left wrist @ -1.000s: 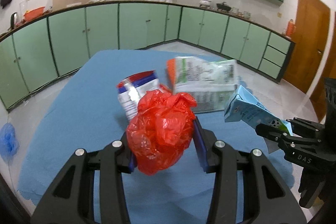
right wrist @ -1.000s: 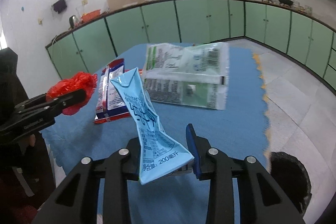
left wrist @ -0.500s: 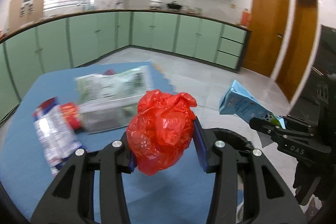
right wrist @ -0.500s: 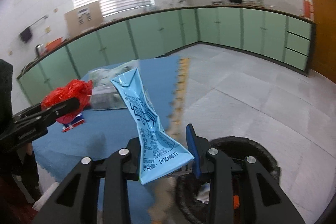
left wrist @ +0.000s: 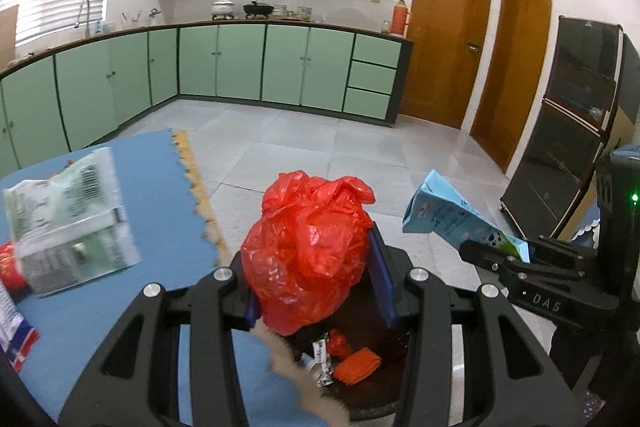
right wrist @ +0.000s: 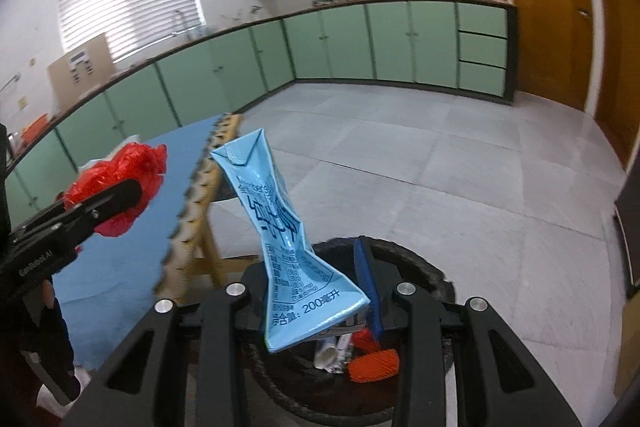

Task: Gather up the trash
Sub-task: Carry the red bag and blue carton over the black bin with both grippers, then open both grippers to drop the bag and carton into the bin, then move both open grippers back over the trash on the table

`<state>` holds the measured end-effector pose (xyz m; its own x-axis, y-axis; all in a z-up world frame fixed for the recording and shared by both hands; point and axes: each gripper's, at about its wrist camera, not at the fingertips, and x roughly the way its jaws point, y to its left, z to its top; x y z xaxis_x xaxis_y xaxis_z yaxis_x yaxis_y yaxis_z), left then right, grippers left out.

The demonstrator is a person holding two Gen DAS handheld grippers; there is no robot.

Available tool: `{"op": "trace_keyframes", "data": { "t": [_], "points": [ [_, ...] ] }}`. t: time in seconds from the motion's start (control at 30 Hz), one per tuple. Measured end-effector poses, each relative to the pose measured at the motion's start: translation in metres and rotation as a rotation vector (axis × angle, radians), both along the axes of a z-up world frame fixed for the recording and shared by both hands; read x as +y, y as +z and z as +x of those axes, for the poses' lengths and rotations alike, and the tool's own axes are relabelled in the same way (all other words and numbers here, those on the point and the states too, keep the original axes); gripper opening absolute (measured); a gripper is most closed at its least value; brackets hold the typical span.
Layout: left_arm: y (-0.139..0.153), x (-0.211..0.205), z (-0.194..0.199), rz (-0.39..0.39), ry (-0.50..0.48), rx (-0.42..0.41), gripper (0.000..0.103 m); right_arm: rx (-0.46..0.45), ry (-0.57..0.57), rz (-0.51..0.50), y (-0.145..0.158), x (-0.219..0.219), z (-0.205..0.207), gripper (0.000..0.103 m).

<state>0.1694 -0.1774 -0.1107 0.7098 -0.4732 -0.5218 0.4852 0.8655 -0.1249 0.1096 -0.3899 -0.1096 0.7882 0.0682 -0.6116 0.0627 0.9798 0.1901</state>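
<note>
My left gripper is shut on a crumpled red plastic bag and holds it above a black trash bin beside the table. My right gripper is shut on a squashed light-blue drink carton, also above the bin. The bin holds an orange ribbed piece and a white wrapper. The carton shows in the left wrist view, the red bag in the right wrist view.
A blue-covered table lies to the left with a green-white packet, a red packet and a blue-red wrapper. Grey tiled floor, green cabinets and a dark glass cabinet surround it.
Both grippers have swung right, away from over the table to above the trash bin, each still holding its item. The table packets have slid to the left of view.
</note>
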Motion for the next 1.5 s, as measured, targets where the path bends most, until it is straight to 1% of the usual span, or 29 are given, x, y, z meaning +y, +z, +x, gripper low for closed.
{"op": "trace_keyframes", "data": {
  "t": [0.07,0.2,0.23,0.33,0.37,0.4,0.5,0.53,0.6,0.63,0.7,0.73,0.8,0.87,0.9,0.97,1.1,1.17,1.27,1.4,1.5],
  "points": [
    [-0.008,-0.013,0.006,-0.002,-0.008,0.008,0.042,0.013,-0.03,0.001,-0.006,-0.008,0.002,0.034],
    [-0.023,-0.025,0.016,0.006,-0.02,0.02,0.043,0.029,-0.067,0.02,-0.017,-0.017,0.01,0.034],
    [-0.027,-0.028,0.019,0.008,-0.024,0.027,0.044,0.034,-0.073,0.021,-0.02,-0.018,0.012,0.034],
    [-0.039,-0.038,0.029,0.015,-0.04,0.06,0.052,0.067,-0.095,0.018,-0.032,-0.024,0.018,0.035],
    [-0.043,-0.039,0.032,0.014,-0.044,0.072,0.057,0.075,-0.102,0.016,-0.036,-0.025,0.02,0.039],
    [-0.046,-0.04,0.035,0.01,-0.048,0.088,0.058,0.09,-0.111,0.014,-0.039,-0.027,0.022,0.046],
    [-0.047,-0.041,0.041,-0.002,-0.055,0.117,0.062,0.114,-0.134,0.015,-0.046,-0.031,0.019,0.05],
    [-0.046,-0.039,0.041,-0.008,-0.059,0.121,0.065,0.118,-0.139,0.012,-0.047,-0.031,0.017,0.051],
    [-0.043,-0.034,0.04,-0.017,-0.06,0.117,0.068,0.115,-0.153,0.001,-0.046,-0.032,0.013,0.06],
    [-0.041,-0.034,0.043,-0.019,-0.059,0.116,0.069,0.11,-0.158,-0.003,-0.044,-0.031,0.011,0.062],
    [-0.036,-0.027,0.042,-0.03,-0.054,0.115,0.07,0.097,-0.166,-0.012,-0.038,-0.029,0.009,0.07],
    [-0.032,-0.025,0.042,-0.035,-0.05,0.112,0.072,0.087,-0.169,-0.019,-0.034,-0.027,0.008,0.073],
    [-0.024,-0.014,0.039,-0.049,-0.035,0.101,0.075,0.058,-0.164,-0.03,-0.026,-0.022,0.006,0.083],
    [-0.016,0.0,0.031,-0.052,-0.001,0.078,0.077,0.017,-0.147,-0.038,-0.012,-0.01,0.004,0.089],
    [-0.012,0.007,0.029,-0.05,0.015,0.068,0.077,-0.005,-0.133,-0.037,-0.005,-0.003,0.003,0.092],
    [-0.002,0.029,0.022,-0.048,0.064,0.041,0.079,-0.036,-0.106,-0.033,0.006,0.012,0.005,0.094],
    [0.01,0.069,0.008,-0.021,0.158,-0.008,0.081,-0.098,-0.026,-0.034,0.025,0.05,0.009,0.095],
    [0.013,0.093,0.001,0.012,0.218,-0.031,0.081,-0.129,0.034,-0.044,0.032,0.078,0.013,0.095],
    [0.018,0.134,-0.008,0.041,0.305,-0.058,0.081,-0.16,0.109,-0.065,0.035,0.117,0.02,0.095],
    [0.026,0.184,-0.015,0.049,0.42,-0.069,0.081,-0.194,0.196,-0.079,0.037,0.166,0.031,0.095],
    [0.029,0.227,-0.019,0.058,0.514,-0.073,0.081,-0.204,0.23,-0.071,0.037,0.189,0.039,0.095]
  ]
}}
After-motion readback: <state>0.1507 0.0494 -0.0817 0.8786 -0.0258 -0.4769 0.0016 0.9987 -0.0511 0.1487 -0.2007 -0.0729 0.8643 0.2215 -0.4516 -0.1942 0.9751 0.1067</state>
